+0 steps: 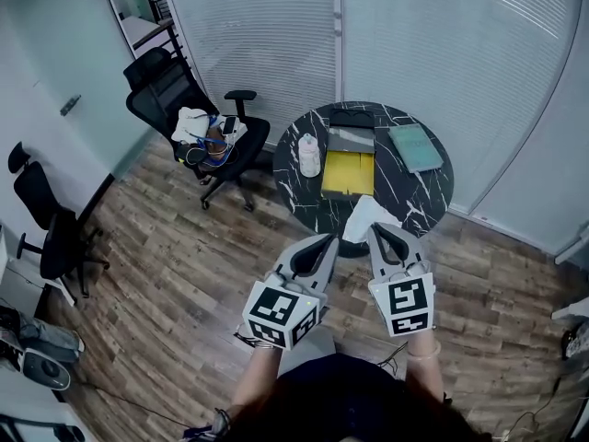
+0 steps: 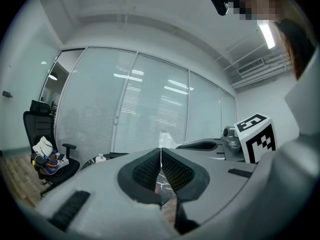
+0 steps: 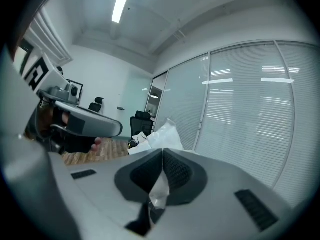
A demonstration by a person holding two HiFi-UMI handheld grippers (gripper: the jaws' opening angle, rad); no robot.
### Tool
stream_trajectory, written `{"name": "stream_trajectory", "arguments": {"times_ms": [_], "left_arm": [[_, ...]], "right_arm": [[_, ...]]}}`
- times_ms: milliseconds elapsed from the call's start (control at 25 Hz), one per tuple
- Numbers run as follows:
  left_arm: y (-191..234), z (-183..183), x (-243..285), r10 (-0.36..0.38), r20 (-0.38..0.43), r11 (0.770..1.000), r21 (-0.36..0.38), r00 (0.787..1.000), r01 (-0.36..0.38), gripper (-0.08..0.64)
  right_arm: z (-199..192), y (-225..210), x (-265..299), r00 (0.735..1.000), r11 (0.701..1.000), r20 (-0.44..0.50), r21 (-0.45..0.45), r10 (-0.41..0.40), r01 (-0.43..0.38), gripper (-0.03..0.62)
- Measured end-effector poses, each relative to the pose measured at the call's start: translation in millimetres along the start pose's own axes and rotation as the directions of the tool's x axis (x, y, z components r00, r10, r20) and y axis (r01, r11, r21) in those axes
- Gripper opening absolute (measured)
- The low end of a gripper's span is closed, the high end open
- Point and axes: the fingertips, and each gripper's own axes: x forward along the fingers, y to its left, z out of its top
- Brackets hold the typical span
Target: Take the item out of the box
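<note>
The right gripper (image 3: 162, 156) is clamped tight on a white bag (image 3: 165, 133). The crinkly bag is squeezed between the two dark pads (image 3: 141, 172), and bits of it are seen above and below them. The left gripper (image 2: 161, 156) is closed too. A thin white edge of the same bag (image 2: 164, 138) is pinched in the crack between its jaws.

In the head view, the left gripper (image 1: 328, 239) and the right gripper (image 1: 380, 232) are held side by side, with their tips pointed at the round table (image 1: 428, 191). The white bag (image 1: 366, 214) is held between the two tips, over the near edge of the table. Part of that edge is hidden by the bag and the tips.

The bag is outside the box (image 1: 348, 175). The box is left open near the middle of the table, and its yellow inside is shown. A grey flap (image 1: 352, 142) is joined to the far side of the box.

A white bottle (image 1: 309, 155) is seen on the table just left of the box, and a green book (image 1: 416, 147) is laid to its right. A small black thing (image 1: 352, 118) is set at the far edge of the table; what it is cannot be told.

Left of the table, a black office chair (image 1: 175, 95) is piled with a white cloth (image 1: 193, 122) and small things. Another black chair (image 1: 51, 224) is parked well away from the table, far to the left. A wood floor (image 1: 184, 274) is spread under the table, and a glass wall (image 1: 423, 35) with blinds is seen behind it.
</note>
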Motion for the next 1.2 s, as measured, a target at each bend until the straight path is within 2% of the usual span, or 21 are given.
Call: {"name": "stream_trajectory", "arguments": {"times_ms": [1200], "left_arm": [[-74.2,4.1,-48.4,-0.006,0.010,0.999,0.035,1.000,0.006,0.026]], "right_arm": [[14.0,17.9,-94.0,0.998,1.000,0.060,-0.002,-0.014,0.014,0.025]]}}
